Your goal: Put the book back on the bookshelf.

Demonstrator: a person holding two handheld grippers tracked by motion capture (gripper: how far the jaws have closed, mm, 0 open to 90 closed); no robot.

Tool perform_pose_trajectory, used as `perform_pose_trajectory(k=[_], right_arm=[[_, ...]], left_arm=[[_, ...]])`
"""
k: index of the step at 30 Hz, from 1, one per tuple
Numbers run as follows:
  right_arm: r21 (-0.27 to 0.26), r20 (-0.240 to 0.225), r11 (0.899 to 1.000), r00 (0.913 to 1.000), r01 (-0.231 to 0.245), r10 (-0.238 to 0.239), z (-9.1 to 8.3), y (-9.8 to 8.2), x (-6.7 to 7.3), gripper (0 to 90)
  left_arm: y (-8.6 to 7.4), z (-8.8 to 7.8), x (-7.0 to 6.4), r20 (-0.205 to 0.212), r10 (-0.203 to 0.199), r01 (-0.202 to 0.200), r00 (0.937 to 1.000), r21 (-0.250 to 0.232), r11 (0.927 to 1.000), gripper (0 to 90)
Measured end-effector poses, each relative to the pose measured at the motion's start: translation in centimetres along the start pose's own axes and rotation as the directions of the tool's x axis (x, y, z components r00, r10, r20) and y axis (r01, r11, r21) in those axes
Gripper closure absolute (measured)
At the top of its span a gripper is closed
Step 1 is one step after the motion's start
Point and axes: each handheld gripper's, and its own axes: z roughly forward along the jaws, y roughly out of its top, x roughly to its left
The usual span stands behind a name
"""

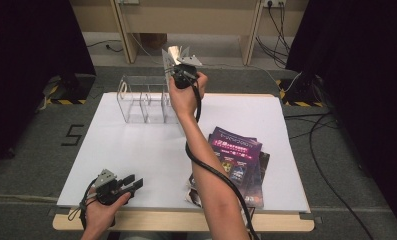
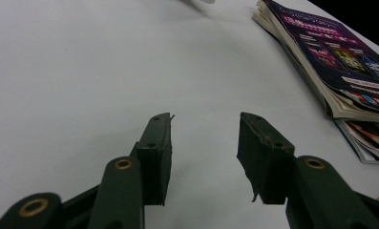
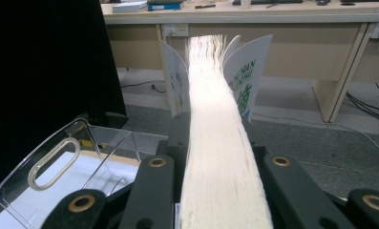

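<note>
Right tongs (image 1: 178, 62) pinch a thick book (image 3: 215, 119) by its page block, held high over the far end of the bench (image 1: 136, 150), just above the clear acrylic rack (image 1: 143, 100). In the right gripper view the fore-edge runs straight up between the two black jaws and both covers splay outward at the far end, so the grip is on the pages, not the covers. Probably held edge-on like this so the book can drop upright into one of the rack's slots; which compartment sits under it I can't tell, since the arm blocks that corner in the high view.

Left tongs (image 1: 123, 186) are spread with nothing between them, resting low at the near-left edge of the bench, parked out of the way while the right hand works. The left gripper view has bare white surface between the pads.

Stack of magazines (image 1: 238, 160) lies flat on the near right of the bench, near the right forearm, likely the supply pile still to be filed. Rack stands upright, handle cut-out at its left end, well apart from the stack.
</note>
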Motion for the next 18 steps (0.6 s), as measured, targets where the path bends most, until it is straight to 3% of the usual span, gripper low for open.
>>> perform_pose_trajectory(k=[9, 18], right_arm=[[0.016, -0.003, 1.0, 1.0, 0.005, -0.004, -0.22, -0.3, -0.05, 73.9], [0.109, -0.017, 0.994, 0.9997, -0.013, 0.015, -0.76, 0.17, -0.18, 66.2]], left_arm=[[-0.02, 0.02, -0.13, 0.002, 0.003, -0.003, 1.0, 0.002, 1.0, 55.0], [-0.1, 0.09, -0.31, 0.007, 0.004, -0.004, 1.0, 0.004, 1.0, 54.9]])
